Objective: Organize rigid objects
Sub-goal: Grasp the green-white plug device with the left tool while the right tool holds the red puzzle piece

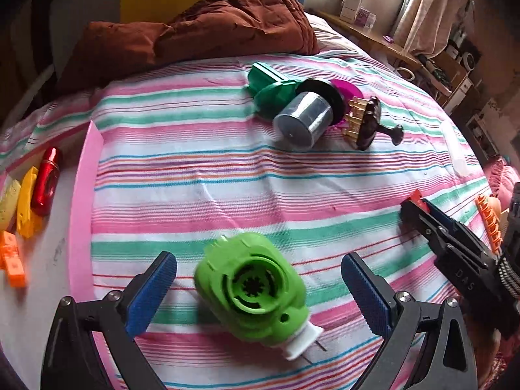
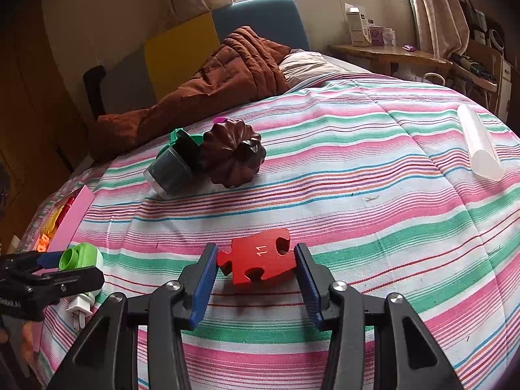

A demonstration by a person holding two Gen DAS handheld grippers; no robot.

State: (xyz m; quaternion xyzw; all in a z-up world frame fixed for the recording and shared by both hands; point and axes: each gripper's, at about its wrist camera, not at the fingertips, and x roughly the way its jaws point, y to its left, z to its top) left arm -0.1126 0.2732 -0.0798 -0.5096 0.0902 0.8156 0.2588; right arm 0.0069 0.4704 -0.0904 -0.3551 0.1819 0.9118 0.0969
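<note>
Both hands are at pickup. The left tongs (image 1: 258, 295) gape wide around the green plug-in (image 1: 252, 292), not gripping; the right tongs (image 2: 256, 265) hold the red puzzle piece (image 2: 256, 261) mid-bed. Next: close left, carry both to the pink tray (image 1: 83, 195) at the bed's left edge.

Bedsheet (image 1: 227, 169): pink, green, white stripes, thin blue and red lines. Plug-in device (image 1: 252, 294) between left jaws: bright green, white plug. Puzzle piece (image 2: 256, 260) between right jaws: red, white "11". Pads (image 2: 204, 279): blue.
</note>
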